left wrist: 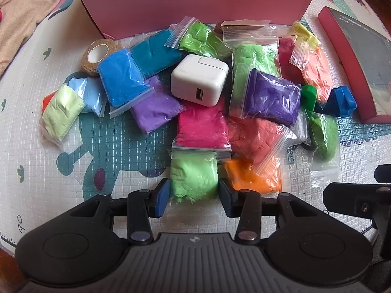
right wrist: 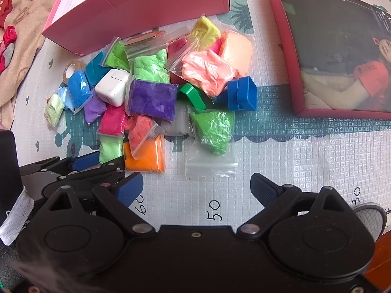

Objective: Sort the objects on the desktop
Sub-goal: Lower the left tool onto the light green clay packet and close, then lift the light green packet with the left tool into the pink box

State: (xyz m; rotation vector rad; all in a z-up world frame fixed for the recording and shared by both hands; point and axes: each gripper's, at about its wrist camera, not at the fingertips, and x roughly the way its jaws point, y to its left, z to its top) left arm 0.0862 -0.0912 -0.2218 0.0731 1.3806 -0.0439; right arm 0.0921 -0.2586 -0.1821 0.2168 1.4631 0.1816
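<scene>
A heap of clay bags in many colours lies on the play mat, with a white charger cube (left wrist: pixel 200 83) on top, also in the right wrist view (right wrist: pixel 113 89). My left gripper (left wrist: pixel 194 196) has its blue pads on both sides of a light green clay bag (left wrist: pixel 194 177) at the heap's near edge, touching it. That bag also shows in the right wrist view (right wrist: pixel 111 147). My right gripper (right wrist: pixel 196 189) is open and empty over bare mat, to the right of the left gripper (right wrist: pixel 97 161).
An open pink box (left wrist: pixel 195 2) stands behind the heap. A pink-edged box lid (right wrist: pixel 339 48) lies at the right. A blue plastic block (right wrist: pixel 243 94), a green plastic piece (right wrist: pixel 191 95) and a tape roll (left wrist: pixel 96 55) sit by the heap. Beige cloth (left wrist: pixel 22 17) lies at the left.
</scene>
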